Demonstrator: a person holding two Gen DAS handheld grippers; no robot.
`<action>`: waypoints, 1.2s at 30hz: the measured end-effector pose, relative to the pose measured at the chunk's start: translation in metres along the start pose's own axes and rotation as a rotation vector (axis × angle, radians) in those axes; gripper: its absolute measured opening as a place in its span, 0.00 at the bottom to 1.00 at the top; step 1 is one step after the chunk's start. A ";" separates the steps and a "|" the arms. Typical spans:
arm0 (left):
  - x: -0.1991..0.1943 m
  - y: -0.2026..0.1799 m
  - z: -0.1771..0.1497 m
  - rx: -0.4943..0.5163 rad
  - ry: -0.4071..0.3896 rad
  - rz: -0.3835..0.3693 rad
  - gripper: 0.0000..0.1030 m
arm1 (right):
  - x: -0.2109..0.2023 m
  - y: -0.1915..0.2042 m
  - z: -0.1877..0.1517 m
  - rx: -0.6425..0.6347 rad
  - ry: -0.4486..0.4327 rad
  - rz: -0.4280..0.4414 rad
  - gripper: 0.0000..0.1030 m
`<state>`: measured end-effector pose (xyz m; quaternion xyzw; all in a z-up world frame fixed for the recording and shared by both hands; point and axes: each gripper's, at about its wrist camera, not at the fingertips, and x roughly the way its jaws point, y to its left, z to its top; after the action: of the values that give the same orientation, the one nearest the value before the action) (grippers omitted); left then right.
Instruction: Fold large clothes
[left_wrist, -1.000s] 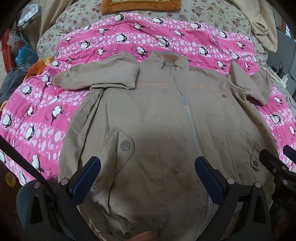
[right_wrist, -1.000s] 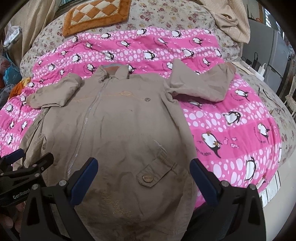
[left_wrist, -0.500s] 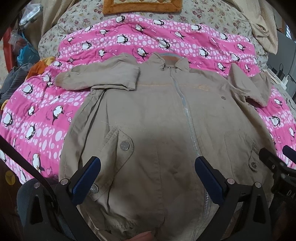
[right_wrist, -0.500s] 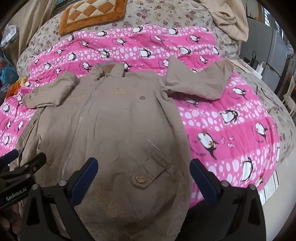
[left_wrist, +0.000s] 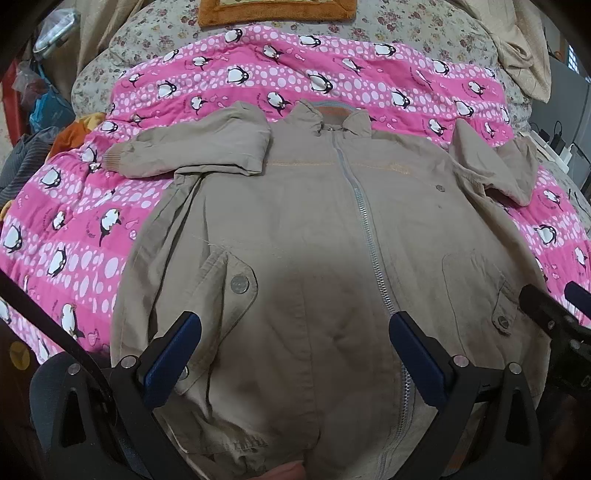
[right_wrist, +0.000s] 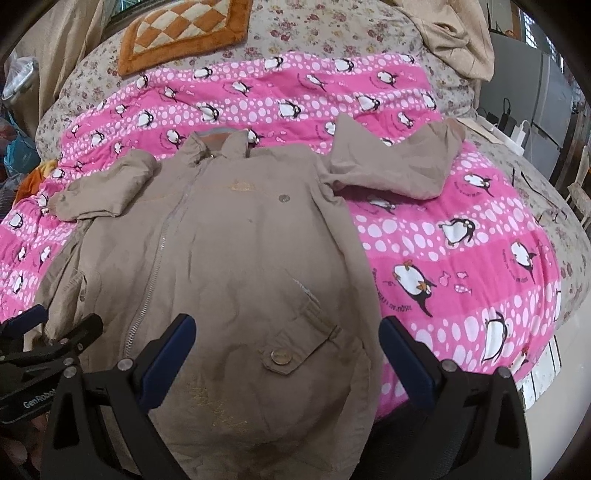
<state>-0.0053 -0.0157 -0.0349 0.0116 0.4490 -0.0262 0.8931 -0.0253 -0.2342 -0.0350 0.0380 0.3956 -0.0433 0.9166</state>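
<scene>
A large khaki zip-up jacket (left_wrist: 314, 221) (right_wrist: 229, 243) lies face up and spread out on a pink penguin quilt (left_wrist: 74, 229) (right_wrist: 461, 236), collar at the far end. Its sleeves are bent near the shoulders, one sleeve (left_wrist: 192, 155) at the left and one sleeve (right_wrist: 395, 162) at the right. My left gripper (left_wrist: 295, 339) hovers open over the lower left front, beside a snap pocket (left_wrist: 236, 284). My right gripper (right_wrist: 286, 339) hovers open over the lower right front, above the other pocket (right_wrist: 291, 350). Neither holds cloth.
A floral bedcover (right_wrist: 332, 33) lies under the quilt, with an orange checked cushion (right_wrist: 184, 29) at the head. Beige cloth (right_wrist: 454, 33) is heaped at the far right. Bags and clothes (left_wrist: 40, 122) pile up left of the bed. The bed's right edge (right_wrist: 546, 369) drops off nearby.
Both grippers have shifted slightly, the right one drifting rightward along the hem so the jacket sits further left in its view. The jacket itself has not moved.
</scene>
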 end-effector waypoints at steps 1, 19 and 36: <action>0.000 0.000 0.000 0.000 0.001 0.000 0.72 | -0.001 0.000 0.001 0.000 -0.005 -0.001 0.98; 0.013 0.009 0.014 -0.006 -0.004 0.009 0.72 | 0.007 0.011 0.010 -0.041 -0.017 -0.019 0.98; 0.133 0.032 0.092 -0.011 0.062 0.043 0.74 | 0.134 0.021 0.060 -0.088 0.041 0.080 0.98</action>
<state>0.1496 0.0070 -0.0868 0.0171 0.4762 -0.0041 0.8792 0.1114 -0.2259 -0.0909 0.0143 0.4139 0.0115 0.9101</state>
